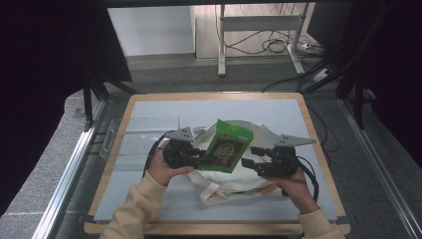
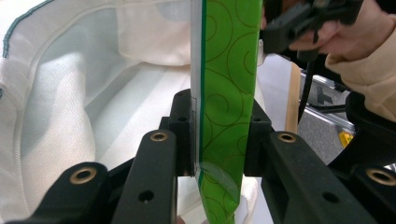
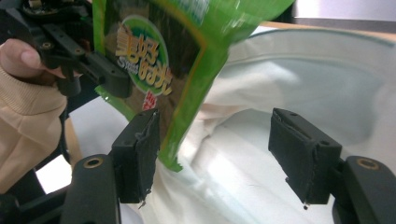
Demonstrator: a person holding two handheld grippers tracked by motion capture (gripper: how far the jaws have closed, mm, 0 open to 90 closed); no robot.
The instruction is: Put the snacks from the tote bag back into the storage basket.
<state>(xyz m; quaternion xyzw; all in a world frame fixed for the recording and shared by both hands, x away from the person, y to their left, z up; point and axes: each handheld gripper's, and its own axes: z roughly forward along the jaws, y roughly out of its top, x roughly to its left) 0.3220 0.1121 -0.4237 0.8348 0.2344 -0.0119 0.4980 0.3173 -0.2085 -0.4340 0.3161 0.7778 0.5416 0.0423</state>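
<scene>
A green snack pouch [image 1: 228,145] hangs upright over the open mouth of a white cloth bag [image 1: 224,181] in the middle of the table. My left gripper [image 1: 201,157] is shut on the pouch's left edge. In the left gripper view its jaws press both sides of the pouch [image 2: 226,93], with the bag [image 2: 70,93] behind. My right gripper [image 1: 251,157] stands open just right of the pouch. In the right gripper view the pouch's lower corner [image 3: 170,154] hangs beside the left pad [image 3: 140,154], and the bag's inside [image 3: 303,79] lies beyond.
The bag rests on a grey mat [image 1: 278,112] on a wood-rimmed table [image 1: 214,95]. A clear plastic tray [image 1: 134,137] lies at the mat's left side. Beyond the table's far edge are desk legs and cables [image 1: 271,45] on the floor.
</scene>
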